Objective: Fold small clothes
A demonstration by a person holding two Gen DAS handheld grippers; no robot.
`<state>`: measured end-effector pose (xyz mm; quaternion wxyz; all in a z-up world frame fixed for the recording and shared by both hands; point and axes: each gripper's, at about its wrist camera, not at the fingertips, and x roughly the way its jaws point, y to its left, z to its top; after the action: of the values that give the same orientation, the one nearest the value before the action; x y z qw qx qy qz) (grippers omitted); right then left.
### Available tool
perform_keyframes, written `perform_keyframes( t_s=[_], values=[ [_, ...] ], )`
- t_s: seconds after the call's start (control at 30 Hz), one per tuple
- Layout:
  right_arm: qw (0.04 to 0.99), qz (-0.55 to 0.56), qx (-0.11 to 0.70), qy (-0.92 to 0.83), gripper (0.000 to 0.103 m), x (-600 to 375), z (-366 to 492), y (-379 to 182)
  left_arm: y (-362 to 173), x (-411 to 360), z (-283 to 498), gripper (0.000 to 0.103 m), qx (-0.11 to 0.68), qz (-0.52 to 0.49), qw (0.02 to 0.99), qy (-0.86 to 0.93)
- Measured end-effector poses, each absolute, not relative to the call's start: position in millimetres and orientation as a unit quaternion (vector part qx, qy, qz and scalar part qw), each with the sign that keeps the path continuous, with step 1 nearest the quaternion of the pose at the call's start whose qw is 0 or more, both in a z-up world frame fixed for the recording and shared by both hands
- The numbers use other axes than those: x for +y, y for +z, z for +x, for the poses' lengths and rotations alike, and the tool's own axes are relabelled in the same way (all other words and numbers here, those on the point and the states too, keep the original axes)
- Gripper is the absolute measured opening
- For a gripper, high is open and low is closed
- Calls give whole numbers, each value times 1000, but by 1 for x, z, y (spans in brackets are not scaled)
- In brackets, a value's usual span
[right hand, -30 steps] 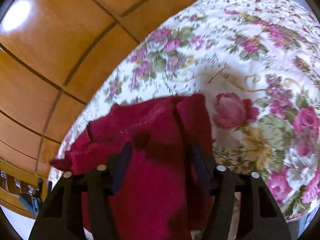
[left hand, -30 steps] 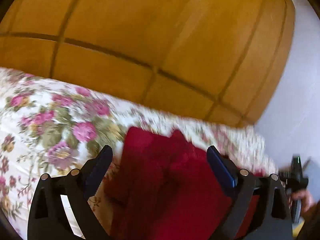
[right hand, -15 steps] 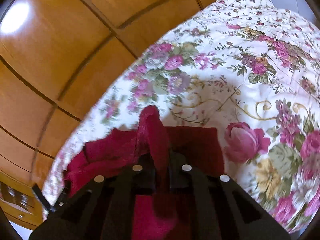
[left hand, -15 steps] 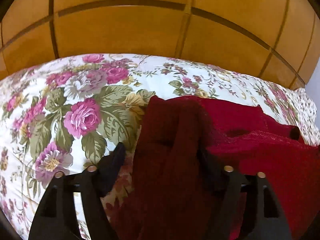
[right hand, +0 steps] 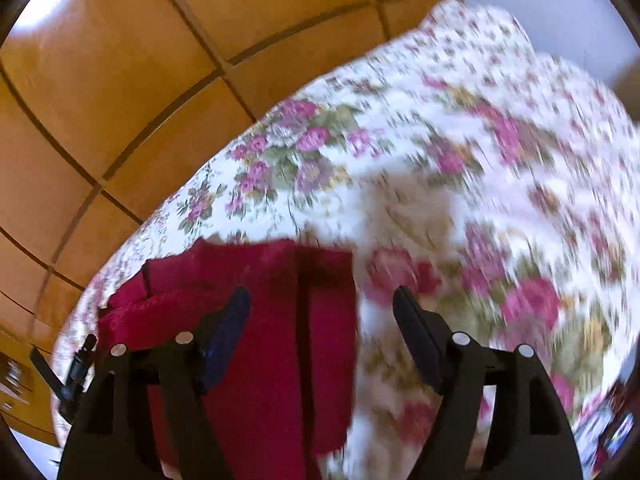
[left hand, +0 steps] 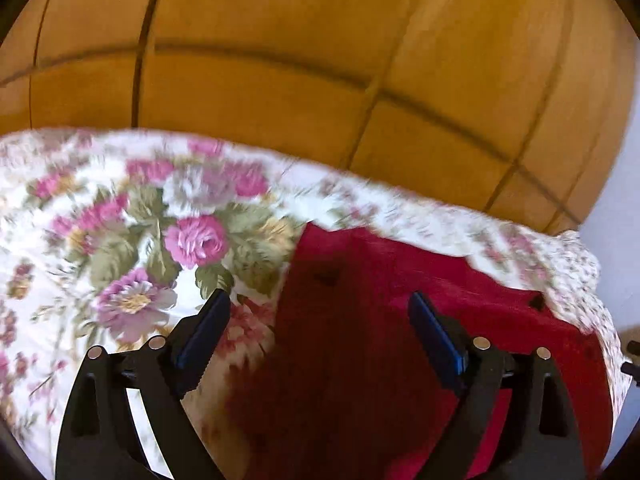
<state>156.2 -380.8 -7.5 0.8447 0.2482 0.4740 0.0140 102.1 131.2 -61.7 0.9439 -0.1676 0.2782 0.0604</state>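
A dark red garment (left hand: 360, 320) lies flat on a floral bedspread (left hand: 120, 240), folded into a long strip with a crease along its length. My left gripper (left hand: 318, 316) hovers over the garment's near left edge, its jaws opening wide, with no cloth pinched between the blue pads. In the right wrist view the same red garment (right hand: 280, 320) lies left of centre on the bedspread (right hand: 460, 160). My right gripper (right hand: 320, 312) is above its right edge with the jaws opening and no cloth in them. Both views are motion-blurred.
A tall wooden panelled wall (left hand: 300, 60) rises right behind the bed. The bedspread's edge (right hand: 120, 256) runs close to the garment's far side. The other gripper's black tip (right hand: 76, 368) shows past that edge. Pale wall (left hand: 624, 200) lies at the right.
My right gripper was shut on a raised ridge of the red cloth half a second ago; it has let go and lifted, and the cloth now lies flat. My left gripper widened and shifted.
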Motion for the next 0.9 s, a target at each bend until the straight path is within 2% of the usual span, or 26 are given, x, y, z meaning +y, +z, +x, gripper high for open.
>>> perform_keyframes(
  t_s=[0.1,0.2,0.33,0.4,0.47,0.5,0.57,0.7,0.8,0.9],
  values=[
    [808,298,508,29,71,-385,136,-18,-56,106,77,90,264,-130,956,13],
    [780,335,526,52,71,-378,113,-29,-64,95,70,90,283,-105,953,2],
    [754,340,557,78,71,-354,82,-47,-81,122,80,90,323,-165,931,38],
    [753,308,577,74,70,-340,74,-55,-94,136,85,90,347,-207,914,46],
    [753,280,591,68,48,-332,76,-63,-103,146,89,91,362,-235,901,34],
    [751,278,594,78,22,-328,78,-66,-103,145,88,91,359,-236,902,33],
    [766,261,582,86,10,-324,81,-60,-101,141,88,91,362,-222,904,39],
    [819,171,544,63,8,-321,76,-29,-102,139,89,93,369,-216,903,41],
    [792,110,600,44,9,-306,80,-59,-102,137,90,95,374,-209,903,40],
    [791,138,595,32,16,-309,84,-55,-101,136,94,95,373,-210,903,38]
  ],
)
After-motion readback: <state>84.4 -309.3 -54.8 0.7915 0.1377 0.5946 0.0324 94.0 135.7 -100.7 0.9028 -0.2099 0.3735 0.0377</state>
